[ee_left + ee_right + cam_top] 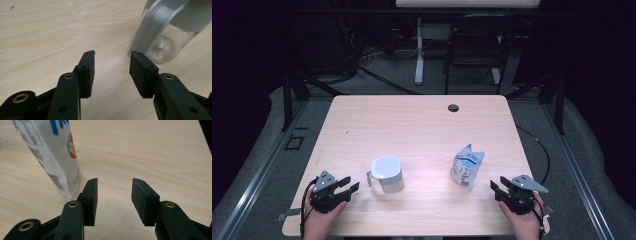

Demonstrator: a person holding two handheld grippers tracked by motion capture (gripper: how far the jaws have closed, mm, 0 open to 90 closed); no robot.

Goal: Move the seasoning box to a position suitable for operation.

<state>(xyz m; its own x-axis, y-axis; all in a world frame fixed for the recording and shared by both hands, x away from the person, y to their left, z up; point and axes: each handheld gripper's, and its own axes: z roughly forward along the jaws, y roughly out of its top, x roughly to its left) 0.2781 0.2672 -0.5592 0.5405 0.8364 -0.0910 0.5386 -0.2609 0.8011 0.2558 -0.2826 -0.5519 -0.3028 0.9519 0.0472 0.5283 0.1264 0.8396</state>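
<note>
My left gripper point(346, 186) and right gripper point(498, 189) rest open-jawed near the table's point(412, 125) near edge; a careless nudge may topple the pouch point(467, 166) or slide the jug point(387, 173).

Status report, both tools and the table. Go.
Left tool open, empty, beside pitcher. Right tool open, empty, beside pouch. Pitcher and pouch upright on table, untouched. Nothing between tools and them.

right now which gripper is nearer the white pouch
Right. The right gripper sits open just beside the white pouch; the left gripper is across the table by the clear jug.
</note>
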